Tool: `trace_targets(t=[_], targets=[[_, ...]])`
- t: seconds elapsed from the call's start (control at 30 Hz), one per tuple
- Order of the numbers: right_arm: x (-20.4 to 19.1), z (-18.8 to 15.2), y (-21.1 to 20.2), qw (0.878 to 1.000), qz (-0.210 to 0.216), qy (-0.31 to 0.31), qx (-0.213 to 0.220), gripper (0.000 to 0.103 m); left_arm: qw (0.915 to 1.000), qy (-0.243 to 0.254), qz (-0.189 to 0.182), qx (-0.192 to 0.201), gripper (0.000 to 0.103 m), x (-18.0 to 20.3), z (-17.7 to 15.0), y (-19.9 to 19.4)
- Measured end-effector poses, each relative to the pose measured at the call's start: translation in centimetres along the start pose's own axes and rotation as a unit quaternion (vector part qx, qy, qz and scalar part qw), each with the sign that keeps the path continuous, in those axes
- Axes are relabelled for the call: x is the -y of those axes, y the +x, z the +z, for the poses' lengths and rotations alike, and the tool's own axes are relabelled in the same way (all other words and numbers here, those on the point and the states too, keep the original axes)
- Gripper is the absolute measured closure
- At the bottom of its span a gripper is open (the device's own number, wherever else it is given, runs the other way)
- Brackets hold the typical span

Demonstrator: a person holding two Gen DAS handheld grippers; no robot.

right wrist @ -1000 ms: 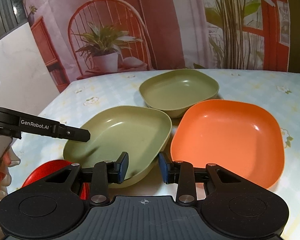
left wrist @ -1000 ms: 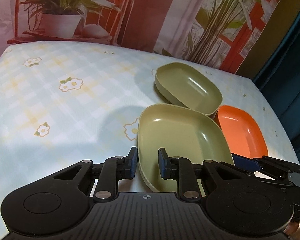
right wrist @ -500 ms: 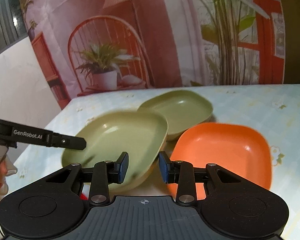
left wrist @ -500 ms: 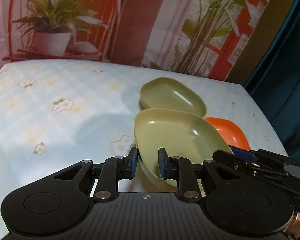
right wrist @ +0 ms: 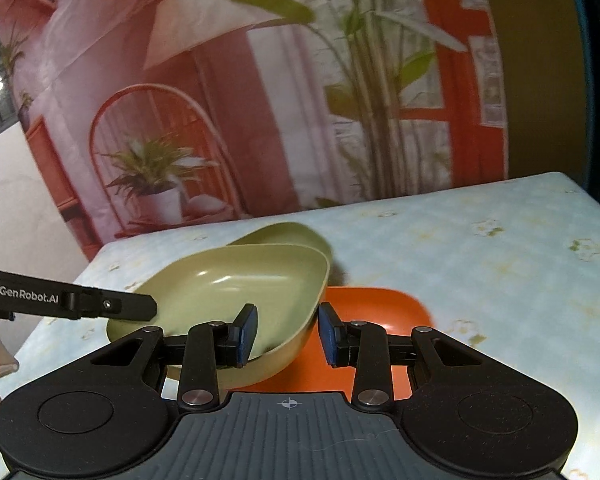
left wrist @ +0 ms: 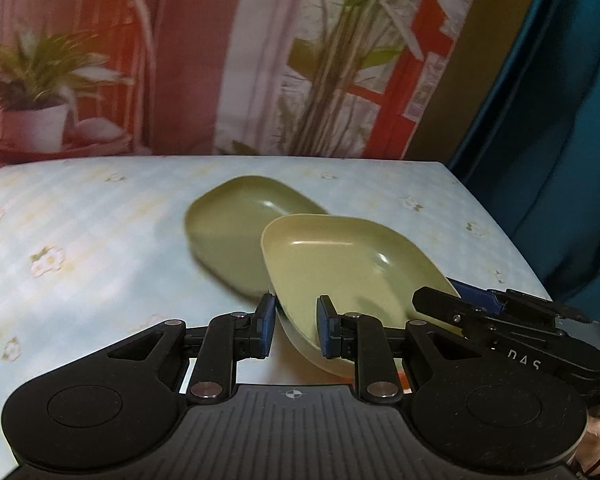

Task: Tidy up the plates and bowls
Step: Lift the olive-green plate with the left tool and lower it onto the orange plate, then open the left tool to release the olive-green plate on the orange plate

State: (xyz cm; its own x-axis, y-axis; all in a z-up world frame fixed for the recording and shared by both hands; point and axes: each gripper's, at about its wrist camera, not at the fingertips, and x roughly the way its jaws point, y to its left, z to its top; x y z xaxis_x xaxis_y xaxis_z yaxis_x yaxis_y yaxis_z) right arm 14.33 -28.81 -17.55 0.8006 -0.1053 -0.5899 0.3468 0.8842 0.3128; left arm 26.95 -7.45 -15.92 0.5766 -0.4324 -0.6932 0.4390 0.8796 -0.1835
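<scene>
From my left wrist, my left jaws (left wrist: 292, 330) are closed down on the near rim of a light olive-green plate (left wrist: 340, 264): the left pad sits outside the rim, the right pad inside the dish. The plate is tilted and appears raised off the desk (left wrist: 100, 232), which wears a pale blue checked cloth with small flowers. Just behind the plate, partly overlapped by it, a darker green bowl (left wrist: 228, 232) rests on the cloth. At the plate's right edge my right jaws (left wrist: 456, 300) show as a black arm with blue pads, reaching onto the rim. Behind the desk hangs a printed backdrop (left wrist: 220, 60) of a potted plant and red woodwork, and a teal curtain (left wrist: 560, 120) fills the right side.

From my right wrist, my right jaws (right wrist: 288, 330) stand partly apart across the same plate (right wrist: 228, 284): the left pad is inside the dish against the wall, while the right pad stands outside the rim with a gap, so I cannot tell whether they truly pinch it. An orange plate (right wrist: 372, 308) lies flat on the desk beneath and beside the green one. The green bowl (right wrist: 284, 234) peeks out behind. My left jaws (right wrist: 140, 306) come in from the left onto the plate's far edge.
</scene>
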Motion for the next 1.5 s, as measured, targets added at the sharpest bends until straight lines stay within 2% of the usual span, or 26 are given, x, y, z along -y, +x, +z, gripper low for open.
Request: trace_targets(t=[0.2,0.5,0.9,1.13,1.2,1.27,1.33,1.5], targets=[[2.5,-0.5,-0.8,1.000,-0.028,-0.001,0.001,0.071,0.9985,0.053,0.006,-0.009,0.079,3.4,-0.1,2.0],[4.3,-1.8,-1.1,0.999,-0.049,-0.017,-0.007,0.071,0.9959,0.082,0.012,-0.036,0.079,4.6,-1.5,4.1],[4.1,-3.0,-0.1,0.997,-0.066,-0.034,-0.015,0.070,0.9930,0.104,0.023,-0.050,0.079,5.1,-2.4,5.0],[3.9,-3.5,0.2,0.996,-0.075,-0.046,-0.019,0.067,0.9931,0.099,0.032,-0.053,0.078,4.9,-2.2,5.1],[3.9,-3.5,0.2,0.995,-0.078,-0.050,-0.019,0.063,0.9934,0.096,0.034,-0.053,0.069,4.7,-2.2,4.9],[3.8,-3.4,0.1,0.995,-0.085,-0.055,-0.016,0.056,0.9943,0.087,0.037,-0.049,0.048,4.4,-2.0,4.6],[3.8,-3.2,-0.2,0.994,-0.092,-0.058,-0.011,0.051,0.9958,0.071,0.040,-0.041,0.044,3.7,-1.5,4.0],[4.3,-1.4,-0.8,0.996,-0.073,-0.053,0.008,0.040,0.9983,0.027,0.047,-0.023,0.032,1.1,0.2,2.3]])
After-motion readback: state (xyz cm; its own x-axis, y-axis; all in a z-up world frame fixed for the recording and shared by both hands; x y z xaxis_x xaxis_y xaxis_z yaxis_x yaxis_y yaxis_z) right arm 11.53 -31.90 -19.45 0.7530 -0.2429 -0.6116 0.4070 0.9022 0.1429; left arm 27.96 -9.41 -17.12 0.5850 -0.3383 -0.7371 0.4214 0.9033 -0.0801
